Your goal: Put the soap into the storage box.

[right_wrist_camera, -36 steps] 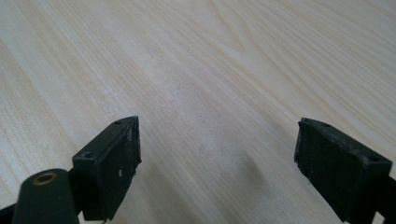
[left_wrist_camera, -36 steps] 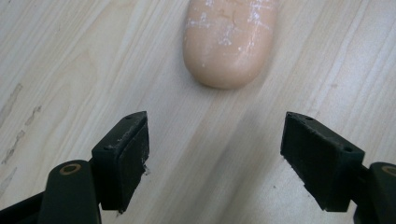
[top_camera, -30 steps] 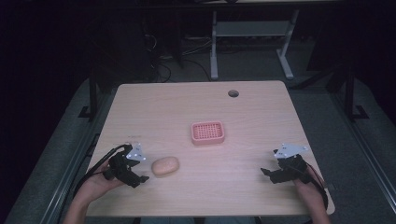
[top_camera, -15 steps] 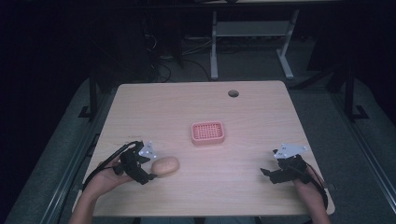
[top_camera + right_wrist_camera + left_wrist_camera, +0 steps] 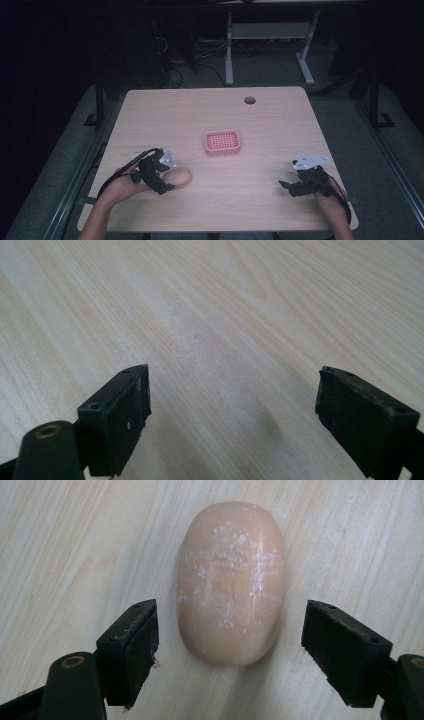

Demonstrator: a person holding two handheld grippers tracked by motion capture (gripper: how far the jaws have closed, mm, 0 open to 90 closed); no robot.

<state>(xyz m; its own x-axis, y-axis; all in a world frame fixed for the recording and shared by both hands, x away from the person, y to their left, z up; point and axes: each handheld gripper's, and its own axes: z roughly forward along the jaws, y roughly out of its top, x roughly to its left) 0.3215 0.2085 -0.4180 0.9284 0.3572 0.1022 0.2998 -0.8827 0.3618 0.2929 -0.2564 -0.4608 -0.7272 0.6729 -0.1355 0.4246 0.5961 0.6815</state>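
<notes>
Straddling the soap bar (image 5: 230, 582), left tongs (image 5: 230, 650) gape, gaps both sides.

Two hand-held grippers, black. Left gripper (image 5: 167, 182): blocky square-ended jaws with small screw holes, a brass-ringed pivot at the jaw base (seen in the left gripper view), a grey three-cornered top plate, a black trailing cable. Right gripper (image 5: 286, 186): same build; its cable shows red. Forearms bare.

Around the soap bar (image 5: 230, 582) the table (image 5: 280, 130) is bare on every side. The pink tray (image 5: 223, 142), up and right of the bar and well apart, is the one obstacle.
</notes>
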